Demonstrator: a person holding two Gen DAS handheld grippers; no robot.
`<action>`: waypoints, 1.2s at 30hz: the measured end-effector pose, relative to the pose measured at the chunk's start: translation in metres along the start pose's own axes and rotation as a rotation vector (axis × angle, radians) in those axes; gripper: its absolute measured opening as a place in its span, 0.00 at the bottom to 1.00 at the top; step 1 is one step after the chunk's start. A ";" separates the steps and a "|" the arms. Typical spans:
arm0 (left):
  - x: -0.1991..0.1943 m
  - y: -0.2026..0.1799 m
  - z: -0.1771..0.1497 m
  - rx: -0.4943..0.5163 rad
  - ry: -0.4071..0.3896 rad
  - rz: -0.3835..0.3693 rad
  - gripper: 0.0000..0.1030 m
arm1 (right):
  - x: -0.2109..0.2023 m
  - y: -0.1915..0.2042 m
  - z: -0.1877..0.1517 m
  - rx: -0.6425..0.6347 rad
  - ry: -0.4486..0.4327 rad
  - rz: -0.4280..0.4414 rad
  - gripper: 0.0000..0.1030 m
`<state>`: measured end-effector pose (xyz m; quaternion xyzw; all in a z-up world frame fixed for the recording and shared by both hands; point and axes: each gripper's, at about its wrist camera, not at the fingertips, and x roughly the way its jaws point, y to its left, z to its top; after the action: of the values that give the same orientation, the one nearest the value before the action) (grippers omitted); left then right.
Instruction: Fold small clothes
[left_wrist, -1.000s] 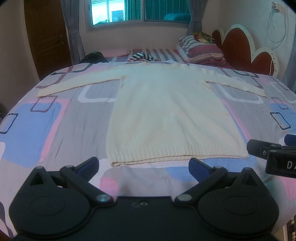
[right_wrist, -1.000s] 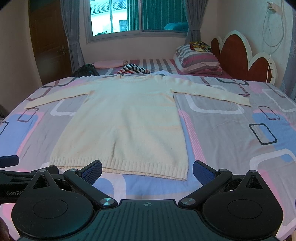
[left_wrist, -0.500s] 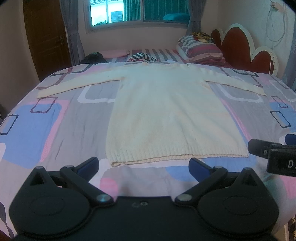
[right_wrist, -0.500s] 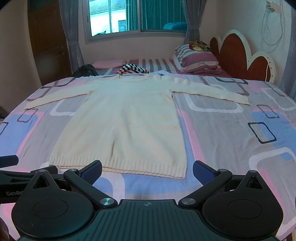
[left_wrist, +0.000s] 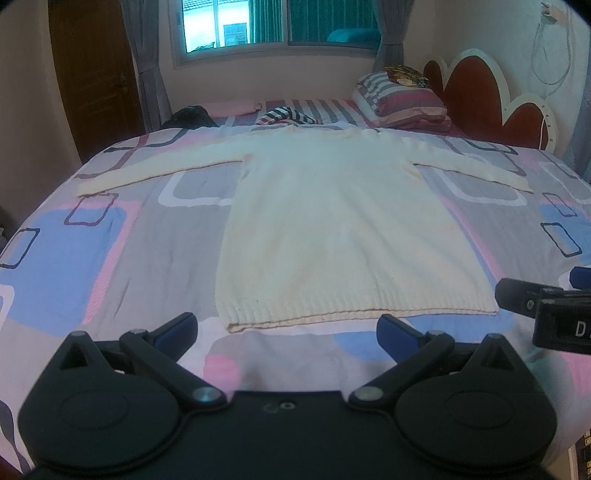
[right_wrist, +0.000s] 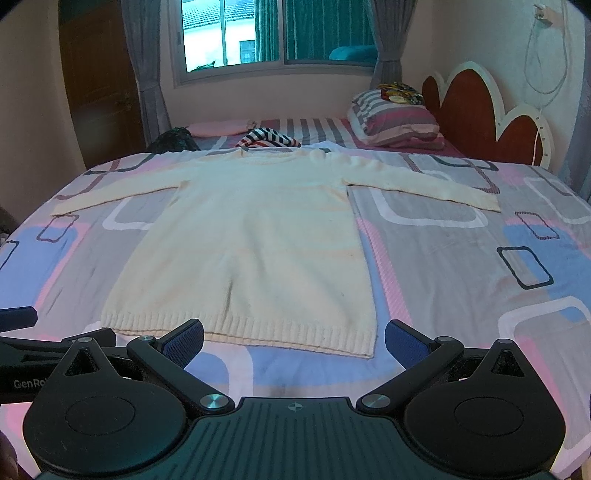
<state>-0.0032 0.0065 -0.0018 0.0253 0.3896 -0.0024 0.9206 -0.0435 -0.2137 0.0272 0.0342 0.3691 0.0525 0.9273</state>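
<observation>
Left gripper (left_wrist: 286, 328) and right gripper (right_wrist: 293, 338) both spread wide, holding nothing, hovering side by side over the near edge of the bed (right_wrist: 461, 258); cream sweater (left_wrist: 343, 236) lies flat mid-bed, sleeves stretched toward the side edges, ribbed hem (right_wrist: 240, 332) nearest the grippers; judged: laid out smooth so folds land square, jaws readied for hem corners
</observation>
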 end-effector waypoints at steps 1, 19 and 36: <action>0.000 0.000 0.000 0.001 0.000 -0.001 0.99 | 0.000 0.000 0.000 0.000 0.000 -0.001 1.00; -0.002 0.004 -0.001 -0.012 -0.004 0.001 0.99 | 0.001 0.001 0.000 -0.004 0.001 0.000 1.00; 0.025 0.003 0.033 -0.023 -0.051 -0.013 0.99 | 0.015 -0.028 0.017 0.050 -0.012 -0.082 1.00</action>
<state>0.0377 0.0079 0.0035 0.0120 0.3660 -0.0047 0.9305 -0.0187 -0.2404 0.0264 0.0425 0.3659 0.0049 0.9297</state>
